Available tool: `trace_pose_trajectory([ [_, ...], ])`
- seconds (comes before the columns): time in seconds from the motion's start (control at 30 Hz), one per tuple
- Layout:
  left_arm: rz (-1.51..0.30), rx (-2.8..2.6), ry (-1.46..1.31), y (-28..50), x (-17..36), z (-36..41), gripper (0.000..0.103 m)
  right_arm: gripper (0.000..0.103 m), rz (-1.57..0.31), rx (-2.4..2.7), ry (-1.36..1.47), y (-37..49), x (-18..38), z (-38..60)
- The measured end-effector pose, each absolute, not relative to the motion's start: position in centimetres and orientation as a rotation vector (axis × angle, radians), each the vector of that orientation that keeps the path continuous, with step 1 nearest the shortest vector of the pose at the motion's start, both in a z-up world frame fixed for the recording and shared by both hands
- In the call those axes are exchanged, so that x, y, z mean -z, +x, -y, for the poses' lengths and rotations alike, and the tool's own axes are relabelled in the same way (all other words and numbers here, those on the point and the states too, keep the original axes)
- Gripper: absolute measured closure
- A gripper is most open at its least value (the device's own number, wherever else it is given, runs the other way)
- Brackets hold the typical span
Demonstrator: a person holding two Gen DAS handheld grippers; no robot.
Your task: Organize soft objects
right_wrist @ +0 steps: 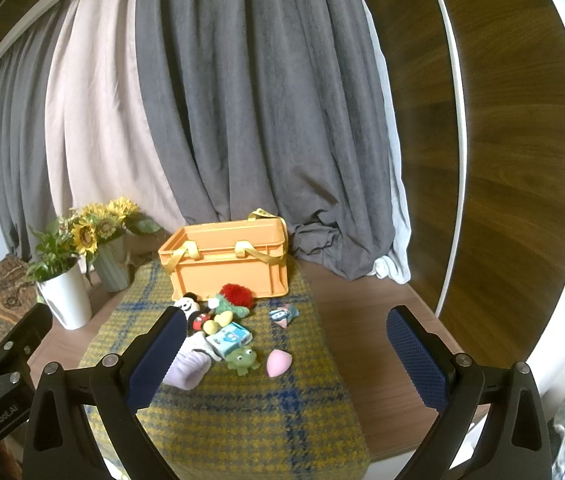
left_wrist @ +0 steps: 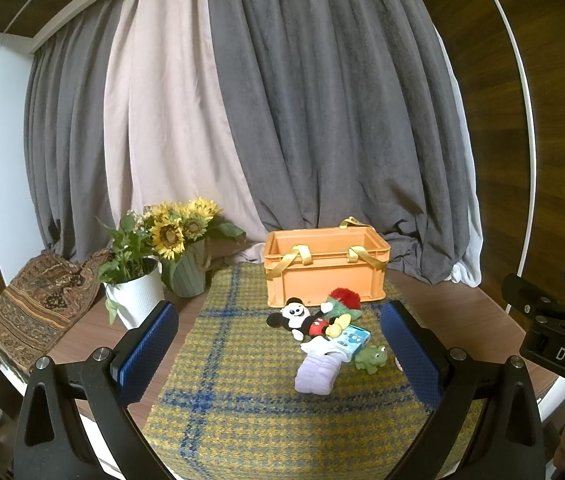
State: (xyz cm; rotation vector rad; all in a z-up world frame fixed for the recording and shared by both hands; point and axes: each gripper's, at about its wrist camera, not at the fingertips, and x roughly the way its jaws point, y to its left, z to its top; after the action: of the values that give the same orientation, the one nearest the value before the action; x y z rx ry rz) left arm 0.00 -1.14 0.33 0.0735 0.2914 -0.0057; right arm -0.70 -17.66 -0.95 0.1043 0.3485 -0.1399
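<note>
An orange crate (left_wrist: 324,266) (right_wrist: 226,264) with yellow straps stands at the back of a yellow-blue plaid mat (left_wrist: 242,400) (right_wrist: 250,420). In front of it lie a Mickey plush (left_wrist: 304,318) (right_wrist: 192,308), a red-green plush (left_wrist: 342,302) (right_wrist: 234,298), a blue tissue pack (left_wrist: 352,338) (right_wrist: 229,338), a lilac cloth (left_wrist: 318,372) (right_wrist: 188,372), a green frog (left_wrist: 370,358) (right_wrist: 242,359), a pink sponge (right_wrist: 278,362) and a small striped toy (right_wrist: 284,314). My left gripper (left_wrist: 280,356) and right gripper (right_wrist: 286,360) are open and empty, held back from the pile.
A white pot with a plant (left_wrist: 138,296) (right_wrist: 66,300) and a green vase of sunflowers (left_wrist: 188,276) (right_wrist: 112,268) stand at the back left. A patterned cushion (left_wrist: 42,304) lies further left. Curtains hang behind the wooden table (right_wrist: 362,320).
</note>
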Motion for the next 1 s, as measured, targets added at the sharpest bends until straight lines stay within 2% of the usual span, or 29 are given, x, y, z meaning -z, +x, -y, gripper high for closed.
trace_pose_trajectory([
  [0.33,-0.345,0.029,0.087,1.2,1.7,1.2,0.0,0.002,-0.38,0.133,0.121,0.3,2.5,17.4],
  [0.7,-0.5,0.104,0.112,6.9,7.5,1.7,0.001,0.002,-0.474,0.134,0.106,5.1,6.7,17.6],
  [0.83,-0.54,0.123,0.118,9.1,9.5,1.9,0.005,0.002,-0.519,0.14,0.098,7.7,8.6,17.5],
  [1.0,-0.593,0.147,0.124,12.2,12.3,2.1,0.009,0.011,-0.573,0.145,0.089,10.7,10.9,17.7],
])
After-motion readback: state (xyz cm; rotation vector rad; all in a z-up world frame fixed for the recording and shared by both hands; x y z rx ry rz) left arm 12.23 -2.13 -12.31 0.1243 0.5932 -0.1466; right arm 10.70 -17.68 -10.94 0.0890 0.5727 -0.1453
